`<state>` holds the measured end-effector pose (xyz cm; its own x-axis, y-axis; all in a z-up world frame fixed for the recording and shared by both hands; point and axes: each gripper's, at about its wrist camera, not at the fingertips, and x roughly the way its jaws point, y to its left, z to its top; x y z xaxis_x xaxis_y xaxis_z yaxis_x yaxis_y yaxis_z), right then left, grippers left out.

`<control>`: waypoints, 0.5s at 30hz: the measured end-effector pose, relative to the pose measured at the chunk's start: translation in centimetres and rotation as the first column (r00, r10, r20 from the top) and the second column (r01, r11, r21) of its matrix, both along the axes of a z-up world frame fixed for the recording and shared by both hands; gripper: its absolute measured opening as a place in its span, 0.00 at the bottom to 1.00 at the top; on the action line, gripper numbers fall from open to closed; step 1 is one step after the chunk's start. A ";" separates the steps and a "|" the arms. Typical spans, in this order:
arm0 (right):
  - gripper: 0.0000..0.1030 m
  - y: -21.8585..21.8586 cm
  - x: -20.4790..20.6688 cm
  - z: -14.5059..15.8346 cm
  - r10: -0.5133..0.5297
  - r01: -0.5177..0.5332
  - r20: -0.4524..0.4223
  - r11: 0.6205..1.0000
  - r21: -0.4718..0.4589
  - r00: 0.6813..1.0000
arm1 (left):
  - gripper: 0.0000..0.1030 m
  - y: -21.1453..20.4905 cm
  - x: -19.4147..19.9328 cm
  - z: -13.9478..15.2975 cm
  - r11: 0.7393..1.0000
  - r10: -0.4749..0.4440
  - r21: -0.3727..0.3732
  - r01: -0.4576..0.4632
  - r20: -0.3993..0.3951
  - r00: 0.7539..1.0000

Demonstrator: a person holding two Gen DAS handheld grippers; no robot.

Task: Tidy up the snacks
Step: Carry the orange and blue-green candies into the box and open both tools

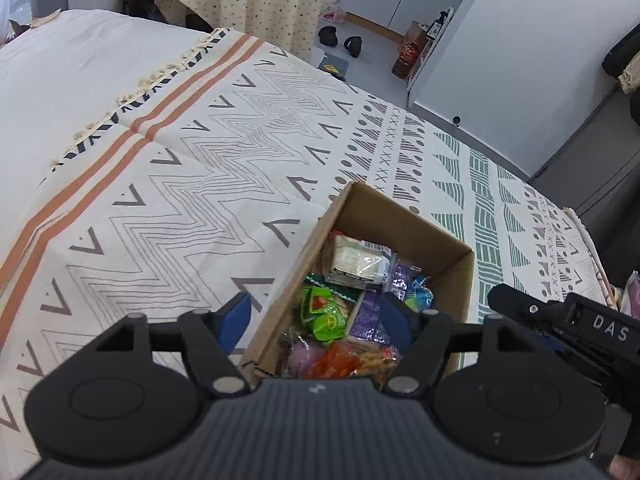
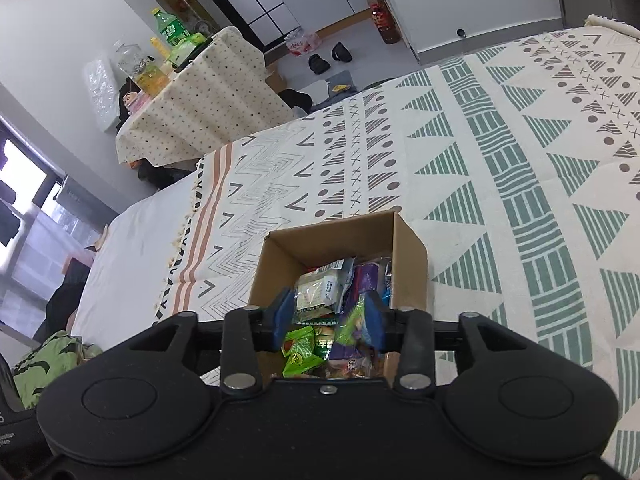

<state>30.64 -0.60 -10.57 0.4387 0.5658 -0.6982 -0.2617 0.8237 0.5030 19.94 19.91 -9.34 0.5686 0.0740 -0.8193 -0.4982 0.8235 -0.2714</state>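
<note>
A brown cardboard box, open at the top and filled with wrapped snacks, sits on a patterned bedspread at lower centre of both wrist views. Inside it, a pale beige packet lies toward the far wall, bright green packets sit in the middle, a purple wrapper lies beside them, and an orange packet rests nearest the camera. The left gripper hangs over the box's near-left corner with its blue pads spread wide; one pad stands outside the box wall and the other over the snacks, with nothing clamped between them. The right gripper points down into the same box from its near side, its blue pads parted; a blurred green packet lies just against the right-hand pad, and whether that pad touches it cannot be told. The right gripper's black body also shows at the right edge of the left wrist view. The bedspread carries grey zigzags, orange stripes and green triangles, with a plain white sheet beyond its fringed edge at upper left. Farther back stand a table under a dotted cloth bearing bottles, and dark slippers on the pale floor.
</note>
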 end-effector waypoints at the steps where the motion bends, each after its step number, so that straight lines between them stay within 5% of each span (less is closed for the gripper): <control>1: 0.47 0.0 -0.1 -0.1 -0.003 0.003 -0.003 1.000 -0.007 1.000 | 0.68 0.0 -0.1 0.1 1.000 -0.002 0.004 0.002 0.004 1.000; 6: 0.50 -0.8 -0.7 -0.4 -0.010 0.009 -0.026 1.000 -0.028 1.000 | 0.73 -0.1 -0.3 0.4 1.000 -0.001 0.004 0.001 -0.006 1.000; 11: 0.71 -1.9 -1.6 0.0 -0.007 0.006 -0.012 0.999 -0.041 1.000 | 0.77 -0.8 -0.7 0.7 1.000 -0.018 0.014 0.018 -0.022 1.000; 15: 0.75 -2.9 -2.1 0.4 -0.008 0.007 -0.023 0.999 -0.037 1.000 | 0.82 -1.6 -1.1 1.2 0.999 -0.038 0.026 0.039 -0.028 0.999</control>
